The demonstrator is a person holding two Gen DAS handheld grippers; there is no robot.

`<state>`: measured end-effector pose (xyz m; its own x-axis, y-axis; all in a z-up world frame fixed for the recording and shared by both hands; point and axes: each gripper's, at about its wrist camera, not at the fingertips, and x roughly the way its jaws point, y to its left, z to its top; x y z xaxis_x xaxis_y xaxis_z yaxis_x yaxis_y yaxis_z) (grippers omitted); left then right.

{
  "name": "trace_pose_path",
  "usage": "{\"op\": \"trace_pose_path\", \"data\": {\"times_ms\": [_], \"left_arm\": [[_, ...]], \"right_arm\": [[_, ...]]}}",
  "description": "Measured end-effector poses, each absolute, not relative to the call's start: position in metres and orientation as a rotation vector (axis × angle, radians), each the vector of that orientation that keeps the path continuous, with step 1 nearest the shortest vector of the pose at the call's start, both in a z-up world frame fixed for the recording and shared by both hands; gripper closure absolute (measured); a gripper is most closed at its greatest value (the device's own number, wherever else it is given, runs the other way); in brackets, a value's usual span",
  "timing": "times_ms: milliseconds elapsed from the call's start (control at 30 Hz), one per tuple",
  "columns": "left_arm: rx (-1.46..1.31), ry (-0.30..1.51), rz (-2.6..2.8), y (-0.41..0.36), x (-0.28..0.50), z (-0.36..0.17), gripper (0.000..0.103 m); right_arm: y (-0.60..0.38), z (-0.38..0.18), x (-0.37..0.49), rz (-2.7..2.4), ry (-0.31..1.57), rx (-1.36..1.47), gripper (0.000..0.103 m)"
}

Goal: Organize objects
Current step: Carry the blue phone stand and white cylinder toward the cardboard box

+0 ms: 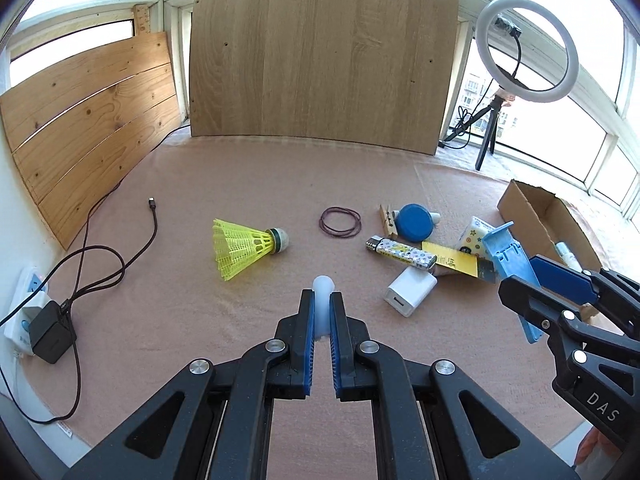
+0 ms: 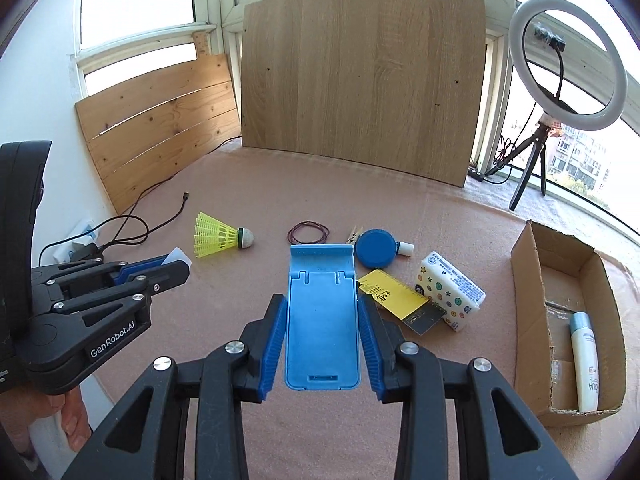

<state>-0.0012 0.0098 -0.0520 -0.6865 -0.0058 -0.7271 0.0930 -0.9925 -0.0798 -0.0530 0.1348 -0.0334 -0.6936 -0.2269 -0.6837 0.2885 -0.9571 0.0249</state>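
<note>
My left gripper [image 1: 321,296] is shut on a small translucent white tube [image 1: 323,286], held above the pink cloth; from the right wrist view that gripper [image 2: 180,265] sits at the left with the white tube [image 2: 179,258] poking out. My right gripper [image 2: 322,300] is shut on a light blue phone stand [image 2: 322,320], its pads pressing both long sides, lifted off the cloth. In the left wrist view the right gripper [image 1: 518,276] holds the stand [image 1: 500,248] at the right. An open cardboard box [image 2: 524,300] at the right holds a white bottle [image 2: 586,360].
On the cloth lie a yellow shuttlecock [image 1: 248,246], rubber bands [image 1: 340,222], a clothespin [image 1: 388,220], a blue round lid [image 1: 416,222], a lighter [image 1: 400,254], a white charger [image 1: 410,294], a yellow ruler [image 2: 394,296] and a tissue pack [image 2: 450,290]. Power strip [image 1: 24,312] and cables left; ring light [image 2: 568,64] back right.
</note>
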Motion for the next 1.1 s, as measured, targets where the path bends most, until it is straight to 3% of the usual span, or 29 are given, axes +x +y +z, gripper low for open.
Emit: {"op": "trace_pose_path", "data": {"times_ms": [733, 1100], "left_arm": [[1.246, 0.104, -2.886, 0.057, -0.008, -0.039, 0.096], [1.281, 0.035, -2.987, 0.138, -0.041, -0.033, 0.096]], "right_arm": [[0.182, -0.027, -0.037, -2.734, 0.03, 1.044, 0.07], [0.251, -0.027, -0.036, -2.827, -0.031, 1.062, 0.07]]}}
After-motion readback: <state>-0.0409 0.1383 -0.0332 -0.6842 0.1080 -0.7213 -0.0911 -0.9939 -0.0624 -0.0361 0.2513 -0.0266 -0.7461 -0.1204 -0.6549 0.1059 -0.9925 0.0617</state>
